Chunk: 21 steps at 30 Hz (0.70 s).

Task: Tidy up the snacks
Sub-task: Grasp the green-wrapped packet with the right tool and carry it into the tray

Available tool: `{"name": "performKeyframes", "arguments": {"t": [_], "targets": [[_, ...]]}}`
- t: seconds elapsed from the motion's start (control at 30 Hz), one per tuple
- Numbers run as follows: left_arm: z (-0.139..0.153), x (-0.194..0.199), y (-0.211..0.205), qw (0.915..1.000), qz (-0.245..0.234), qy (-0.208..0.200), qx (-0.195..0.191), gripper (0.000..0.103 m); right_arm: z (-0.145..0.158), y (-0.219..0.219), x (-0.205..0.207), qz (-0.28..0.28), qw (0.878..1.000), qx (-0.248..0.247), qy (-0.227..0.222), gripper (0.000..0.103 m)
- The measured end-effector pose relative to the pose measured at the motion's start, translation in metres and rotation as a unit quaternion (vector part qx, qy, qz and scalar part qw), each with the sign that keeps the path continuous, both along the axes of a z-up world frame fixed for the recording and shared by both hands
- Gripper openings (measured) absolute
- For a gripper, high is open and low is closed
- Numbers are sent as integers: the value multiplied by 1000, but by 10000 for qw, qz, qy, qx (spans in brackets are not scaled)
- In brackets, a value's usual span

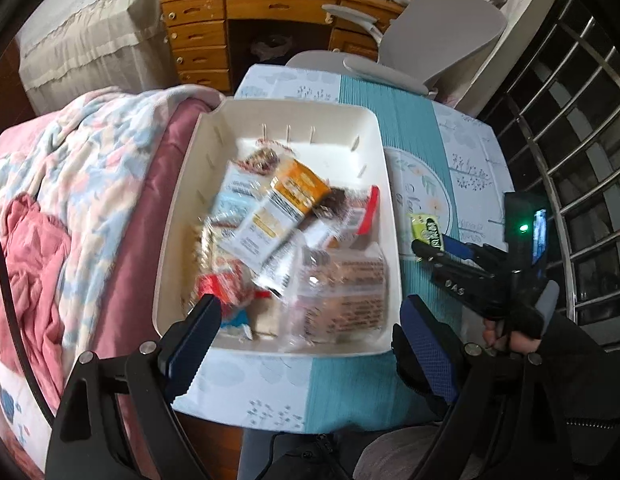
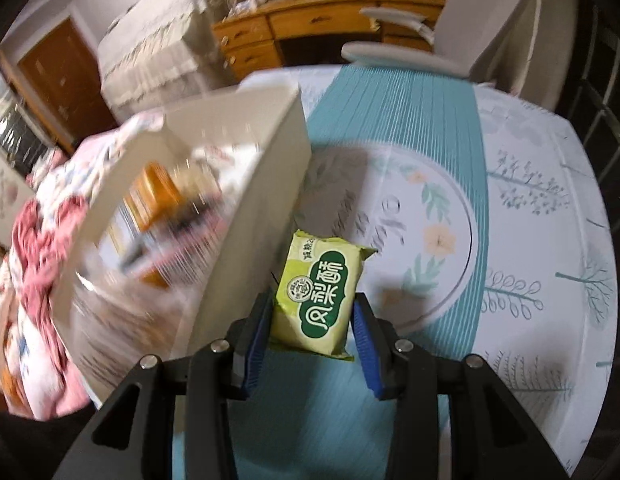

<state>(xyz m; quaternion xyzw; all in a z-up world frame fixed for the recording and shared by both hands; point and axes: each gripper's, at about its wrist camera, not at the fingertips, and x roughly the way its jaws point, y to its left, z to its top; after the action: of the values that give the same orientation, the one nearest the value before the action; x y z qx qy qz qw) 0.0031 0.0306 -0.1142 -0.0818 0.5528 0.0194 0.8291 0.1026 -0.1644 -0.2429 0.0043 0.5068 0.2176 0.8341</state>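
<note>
Beside the white bin (image 2: 261, 184), green snack packet (image 2: 320, 296) pinched across its sides in right gripper (image 2: 314, 320), clear of the tablecloth (image 2: 510, 240), probably for dropping in. Left gripper (image 1: 310, 328) spread wide over the piled snacks (image 1: 277, 224), carrying nothing.

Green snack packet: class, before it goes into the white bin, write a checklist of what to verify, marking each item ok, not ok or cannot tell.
1. Right gripper jaws closed on the green snack packet, one pad on each side: ok.
2. Packet lifted off the tablecloth: cannot tell.
3. Packet outside the white bin, beside its right wall: ok.
4. Space in the bin for another packet: ok, its far end shows bare floor.
5. Left gripper open and empty, at the bin's near edge: ok.
6. Left gripper out of the drop path: cannot tell.
</note>
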Motion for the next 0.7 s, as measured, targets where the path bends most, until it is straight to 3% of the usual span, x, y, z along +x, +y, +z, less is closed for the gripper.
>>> {"name": "performKeyframes", "arguments": {"t": [0.3, 0.6, 0.7], "targets": [[10, 7, 56, 9980, -517, -199, -294, 90, 59, 42, -11, -598, 9957, 615, -358, 40], [-9, 6, 85, 9938, -827, -86, -741, 90, 72, 90, -41, -611, 9927, 950, -425, 41], [-15, 8, 86, 9924, -887, -24, -855, 90, 73, 97, -45, -580, 9940, 863, -336, 46]]}}
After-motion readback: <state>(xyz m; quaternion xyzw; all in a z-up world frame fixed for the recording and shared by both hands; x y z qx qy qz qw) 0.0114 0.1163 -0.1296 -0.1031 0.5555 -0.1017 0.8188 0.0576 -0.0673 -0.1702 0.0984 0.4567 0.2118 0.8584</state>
